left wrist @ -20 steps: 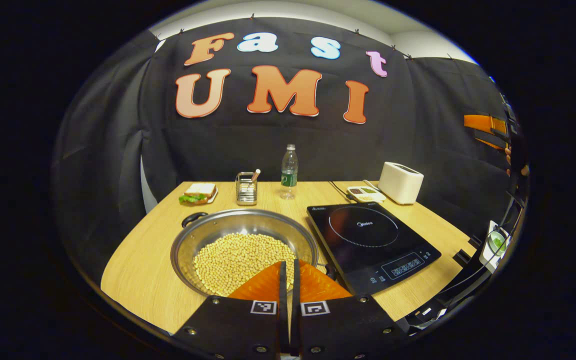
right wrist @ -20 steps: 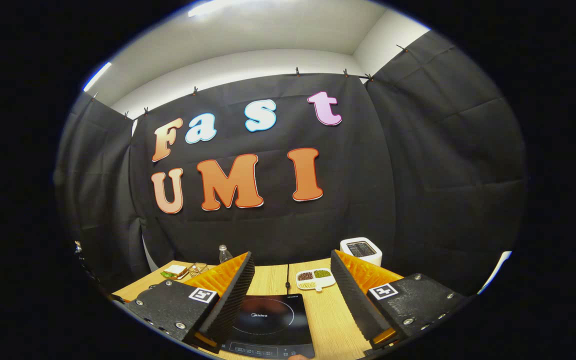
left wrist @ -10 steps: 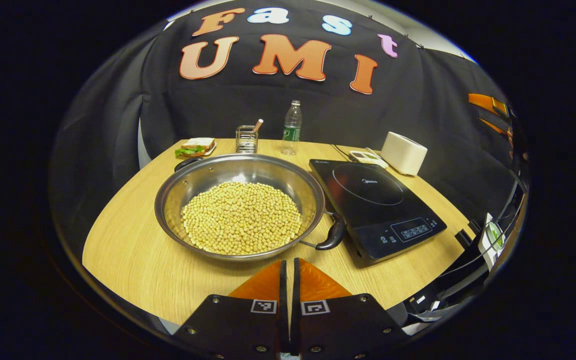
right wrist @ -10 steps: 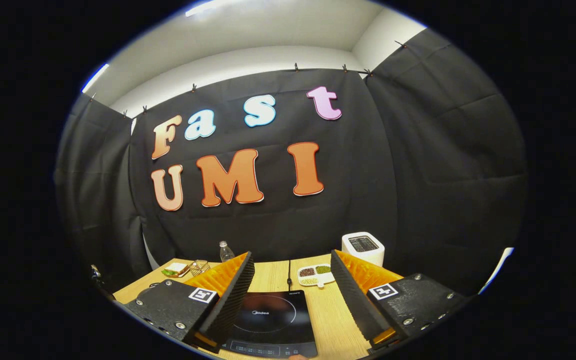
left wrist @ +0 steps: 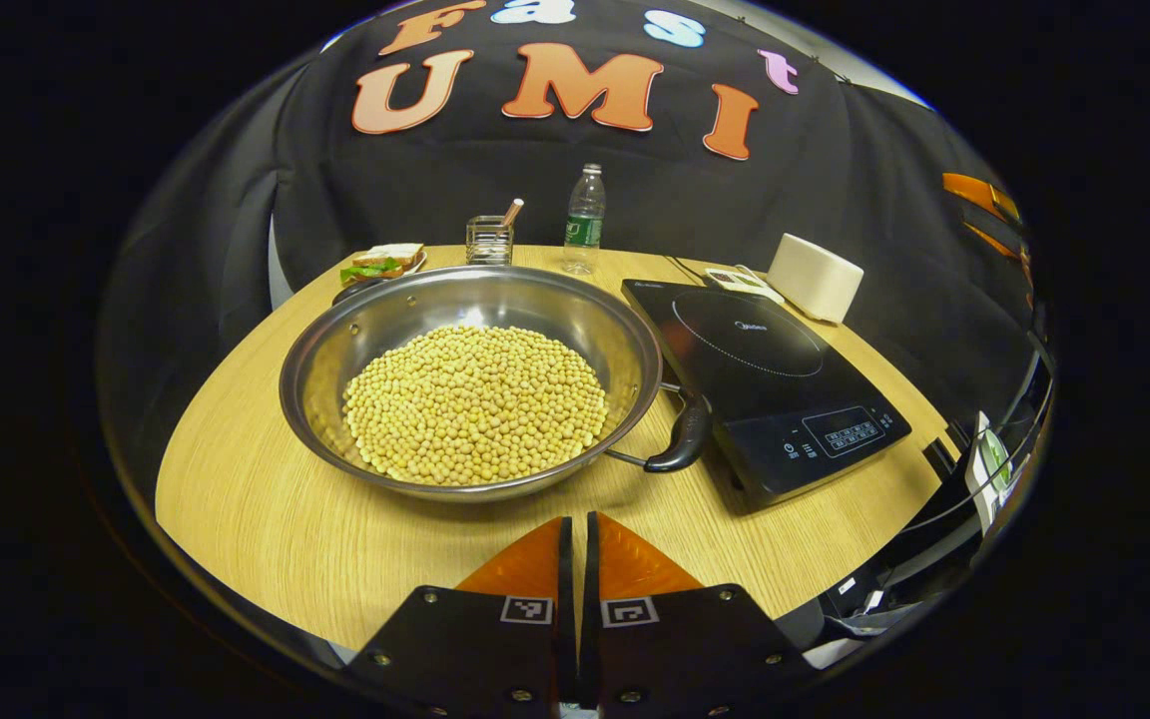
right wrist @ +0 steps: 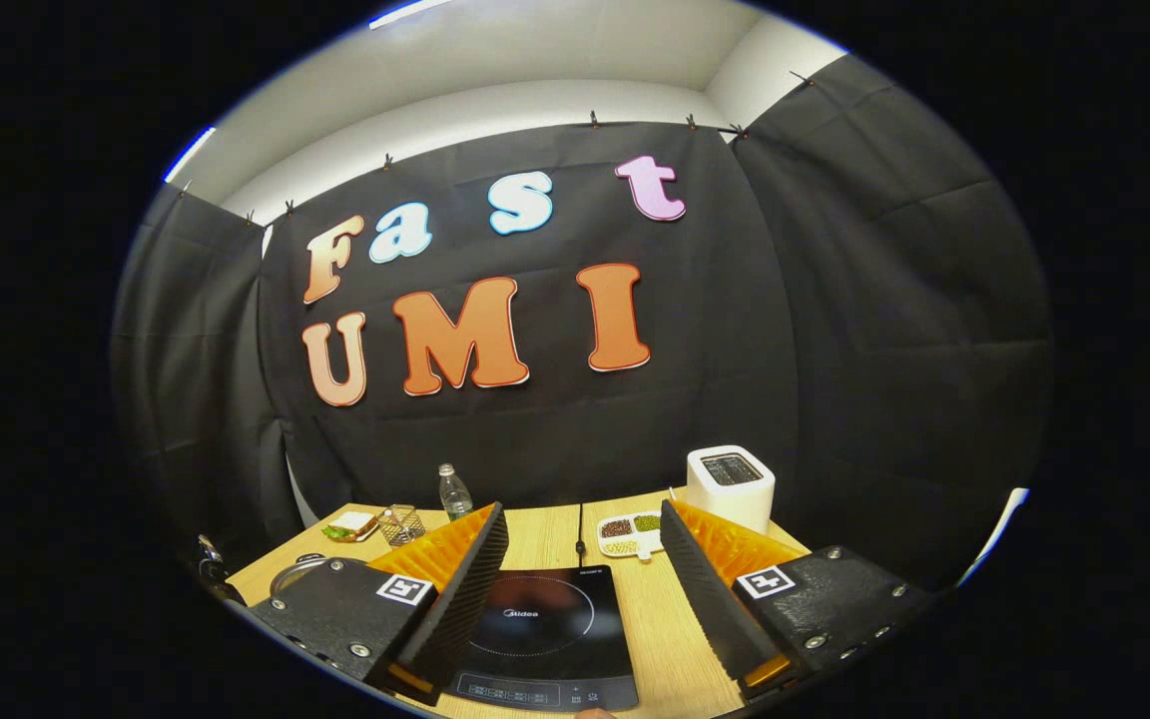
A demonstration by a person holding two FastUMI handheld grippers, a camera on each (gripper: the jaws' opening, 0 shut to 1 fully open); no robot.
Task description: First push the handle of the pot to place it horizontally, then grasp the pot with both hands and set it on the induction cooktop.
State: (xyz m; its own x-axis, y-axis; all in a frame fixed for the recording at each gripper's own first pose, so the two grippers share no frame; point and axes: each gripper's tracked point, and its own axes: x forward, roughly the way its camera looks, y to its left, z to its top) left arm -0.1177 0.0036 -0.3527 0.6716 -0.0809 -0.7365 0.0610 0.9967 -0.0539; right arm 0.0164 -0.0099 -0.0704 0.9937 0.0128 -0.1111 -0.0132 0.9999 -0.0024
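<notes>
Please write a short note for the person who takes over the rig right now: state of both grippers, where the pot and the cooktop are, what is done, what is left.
Left gripper: shut, empty, above the table's near edge, short of the pot.
Right gripper: open, empty, over the induction cooktop.
The pot, full of beans, stands on the table, left of the cooktop. Its near handle points toward the cooktop's front corner, oblique; the far handle is at the back left.
Done: nothing visible yet.
Left: push the handle level, grasp both handles, set the pot on the cooktop.

I see a shiny polished metal pot (left wrist: 465, 300). Cooktop (left wrist: 765, 369) glossy black glass; table (left wrist: 266, 519) matt wood grain.
</notes>
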